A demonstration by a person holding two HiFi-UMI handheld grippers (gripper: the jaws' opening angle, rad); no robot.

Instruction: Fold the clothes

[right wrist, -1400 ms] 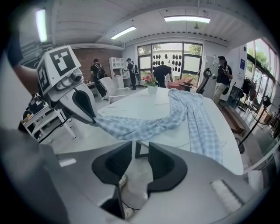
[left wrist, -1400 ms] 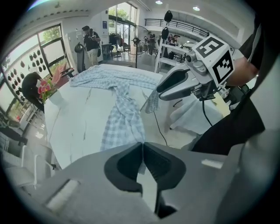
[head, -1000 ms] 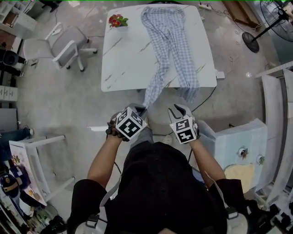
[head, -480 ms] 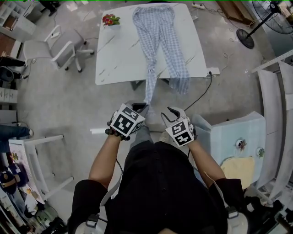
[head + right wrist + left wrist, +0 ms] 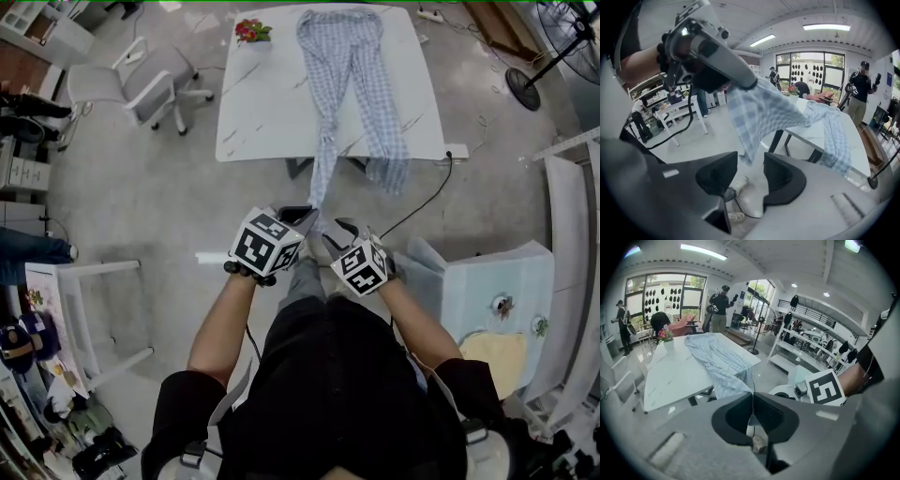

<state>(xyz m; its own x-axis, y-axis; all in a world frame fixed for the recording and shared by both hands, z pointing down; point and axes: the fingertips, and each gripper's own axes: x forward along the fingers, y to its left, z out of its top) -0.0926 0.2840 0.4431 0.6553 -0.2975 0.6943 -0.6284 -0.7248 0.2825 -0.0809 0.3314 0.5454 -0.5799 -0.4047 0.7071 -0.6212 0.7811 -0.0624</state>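
Change noted: the right tool (image 5: 330, 234) has moved in just beside the left tool (image 5: 298, 217). Its jaws have just been opening and now stand part-wide, with a hanging corner of cloth in the gap, not pinched. The left tool is clamped tight on one leg hem of the checked trousers (image 5: 352, 75). That leg runs taut to it from the near edge of the worktop (image 5: 262, 112). The other leg droops over that same edge (hem hanging free). Bare floor (image 5: 141, 206) lies open left of the left tool. A pale chair (image 5: 487, 291) stands near the right tool's right.
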